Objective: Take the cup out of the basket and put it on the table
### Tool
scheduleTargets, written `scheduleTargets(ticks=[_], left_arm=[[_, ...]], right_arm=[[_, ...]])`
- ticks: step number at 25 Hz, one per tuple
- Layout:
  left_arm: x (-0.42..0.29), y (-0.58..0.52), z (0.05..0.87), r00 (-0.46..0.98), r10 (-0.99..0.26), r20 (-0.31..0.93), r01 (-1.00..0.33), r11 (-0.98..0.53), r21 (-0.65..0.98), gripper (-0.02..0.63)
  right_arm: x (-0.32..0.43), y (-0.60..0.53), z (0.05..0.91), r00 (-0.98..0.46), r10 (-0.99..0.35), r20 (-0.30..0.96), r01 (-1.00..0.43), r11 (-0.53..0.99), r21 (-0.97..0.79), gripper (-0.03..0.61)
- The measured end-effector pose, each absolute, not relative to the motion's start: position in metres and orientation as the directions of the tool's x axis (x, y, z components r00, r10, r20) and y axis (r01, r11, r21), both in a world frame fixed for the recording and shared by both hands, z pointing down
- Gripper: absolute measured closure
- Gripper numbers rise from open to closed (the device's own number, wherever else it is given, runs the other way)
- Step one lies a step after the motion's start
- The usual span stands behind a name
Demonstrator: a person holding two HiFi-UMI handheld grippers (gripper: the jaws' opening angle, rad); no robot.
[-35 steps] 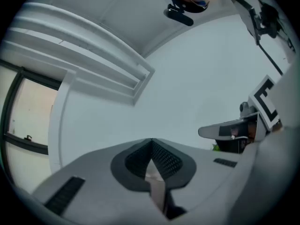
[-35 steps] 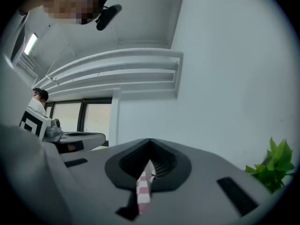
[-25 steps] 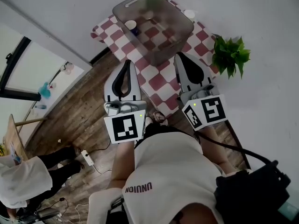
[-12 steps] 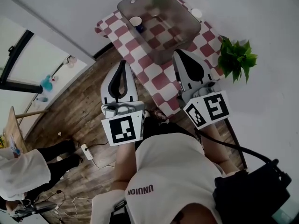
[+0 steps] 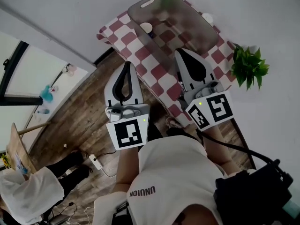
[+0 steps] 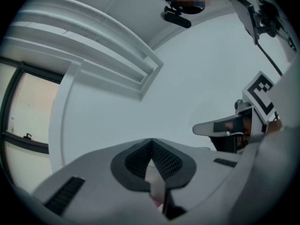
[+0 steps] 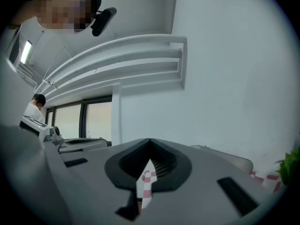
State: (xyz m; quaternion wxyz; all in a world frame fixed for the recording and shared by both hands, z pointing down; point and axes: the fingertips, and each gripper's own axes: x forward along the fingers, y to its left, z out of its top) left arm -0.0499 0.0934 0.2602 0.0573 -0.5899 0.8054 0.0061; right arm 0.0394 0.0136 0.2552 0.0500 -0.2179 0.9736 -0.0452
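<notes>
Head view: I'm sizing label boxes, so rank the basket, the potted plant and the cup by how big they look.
1. basket, clearly largest
2. potted plant
3. cup, inside the basket, smallest
The gaps are wide enough that nearness to the camera doesn't change the order.

White T-shirt (image 5: 173, 172) — grey left claw (image 5: 127, 65), right claw (image 5: 181, 54), black-and-white marker cubes (image 5: 129, 133)

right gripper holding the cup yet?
No: on the right gripper the fingers meet tip to tip with nothing between them, only checkered tablecloth visible through the slit.
</notes>
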Motion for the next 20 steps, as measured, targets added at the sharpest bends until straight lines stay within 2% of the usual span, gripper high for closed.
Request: scheduleTargets(ticks=[4, 9, 14, 20], left_arm=[[-0.082, 0.058, 0.257, -0.165, -0.981, -0.1, -0.98, 0.175, -0.096, 0.603], [-0.112, 0.012, 0.234, -0.025, -0.985, -0.172, -0.984, 0.055, -0.172, 0.603], [-0.133, -0.007, 0.219, 0.02, -0.973, -0.228, -0.985, 0.02, -0.174, 0.603], [-0.143, -0.024, 0.223, 0.03, -0.971, -0.239, -0.991, 0.001, -0.132, 0.603]], right_arm=[[0.002, -0.006, 0.25, -0.862, -0.502, -0.073, -0.495, 0.864, -0.09, 0.565], [-0.032, -0.038, 0.243, -0.8, -0.596, -0.077, -0.594, 0.803, -0.048, 0.565], [-0.048, -0.059, 0.244, -0.767, -0.639, -0.058, -0.638, 0.769, -0.05, 0.565], [-0.058, -0.082, 0.25, -0.773, -0.635, -0.007, -0.632, 0.77, -0.085, 0.565]])
